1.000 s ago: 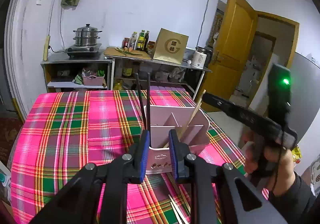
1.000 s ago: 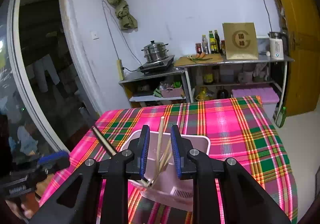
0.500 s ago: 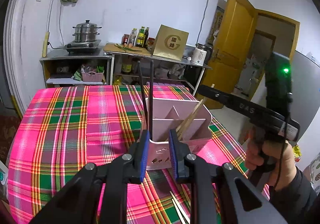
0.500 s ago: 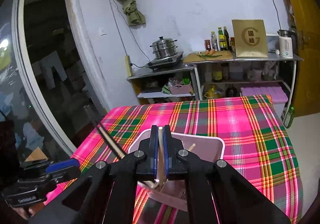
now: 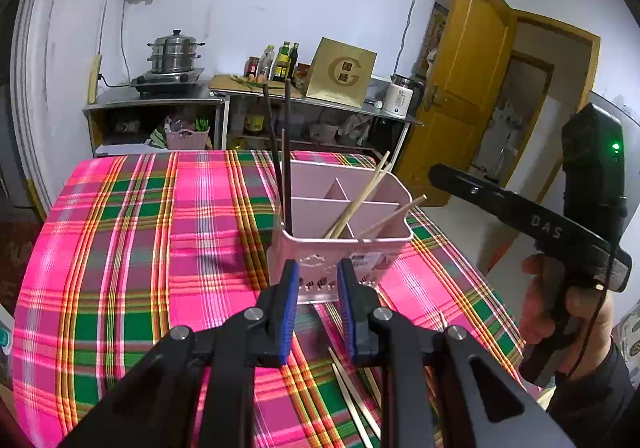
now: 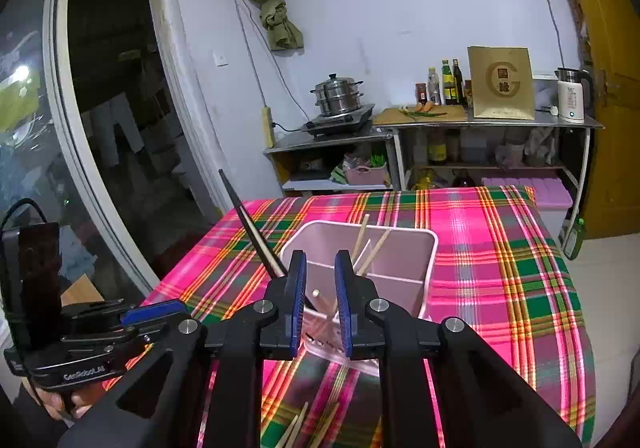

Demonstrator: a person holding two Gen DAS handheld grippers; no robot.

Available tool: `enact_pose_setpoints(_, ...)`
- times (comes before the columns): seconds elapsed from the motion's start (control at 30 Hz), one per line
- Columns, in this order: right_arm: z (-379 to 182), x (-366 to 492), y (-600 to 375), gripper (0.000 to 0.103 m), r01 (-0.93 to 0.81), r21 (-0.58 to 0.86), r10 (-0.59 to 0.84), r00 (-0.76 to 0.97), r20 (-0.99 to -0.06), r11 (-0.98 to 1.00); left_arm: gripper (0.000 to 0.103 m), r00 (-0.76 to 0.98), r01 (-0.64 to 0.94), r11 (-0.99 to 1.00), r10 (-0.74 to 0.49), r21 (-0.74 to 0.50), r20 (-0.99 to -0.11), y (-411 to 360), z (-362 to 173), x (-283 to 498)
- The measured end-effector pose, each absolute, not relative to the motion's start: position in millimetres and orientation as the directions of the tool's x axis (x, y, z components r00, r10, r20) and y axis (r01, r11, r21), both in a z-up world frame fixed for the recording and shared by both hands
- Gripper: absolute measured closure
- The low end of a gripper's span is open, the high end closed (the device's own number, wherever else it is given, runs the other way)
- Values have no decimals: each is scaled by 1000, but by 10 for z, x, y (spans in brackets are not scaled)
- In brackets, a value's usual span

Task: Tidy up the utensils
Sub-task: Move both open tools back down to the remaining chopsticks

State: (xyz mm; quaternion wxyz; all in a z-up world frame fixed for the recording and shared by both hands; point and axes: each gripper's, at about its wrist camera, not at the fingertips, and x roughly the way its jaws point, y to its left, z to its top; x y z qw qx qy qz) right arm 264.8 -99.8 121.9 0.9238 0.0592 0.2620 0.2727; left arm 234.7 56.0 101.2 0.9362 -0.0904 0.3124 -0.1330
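Item: pink utensil caddy [image 5: 344, 232], upright at table centre, light chopsticks in its 3 o'clock cells, dark pair at 9. Right gripper [image 6: 320, 300]: jaws just parting, chopstick released. Left gripper [image 5: 316, 308]: parted, empty. Next: collect loose chopsticks [image 5: 352, 396] at 6 o'clock; grip mid-shaft, lower tip-first

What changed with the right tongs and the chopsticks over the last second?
The right tongs clamped a light wooden chopstick over the pink holder, then reopened; it now lies in the holder, apart from the pads. The left tongs stay part open and empty. The dark chopsticks and the loose chopsticks on the tablecloth are unchanged.
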Motion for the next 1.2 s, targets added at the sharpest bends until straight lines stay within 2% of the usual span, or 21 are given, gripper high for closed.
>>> enact_pose_setpoints(0.17, 1281, 2438, -1119, 88, -475, 261, 542, 726, -423, 840, 79, 771, 183, 947, -306, -266, -559, 556, 1005, 2209)
enact_pose_setpoints(0.47, 1173, 1897, -1374, 88, -467, 261, 535, 746, -397, 845, 78, 777, 180, 947, -303, -267, -552, 479, 898, 1870)
enact_pose_setpoints(0.6, 1080, 1649, -1501, 88, -448, 250, 512, 765, -390, 859, 73, 779, 170, 949, -294, -265, -553, 440, 776, 1663)
enact_pose_setpoints(1.0, 665, 1364, -1723, 88, -358, 239, 430, 776, -462, 903, 73, 716, 136, 959, -269, -250, -644, 267, 240, 1560)
enact_pose_setpoints(1.2, 532, 1378, -1725, 88, -359, 247, 436, 742, -510, 900, 73, 672, 133, 961, -267, -242, -691, 131, 1, 1631)
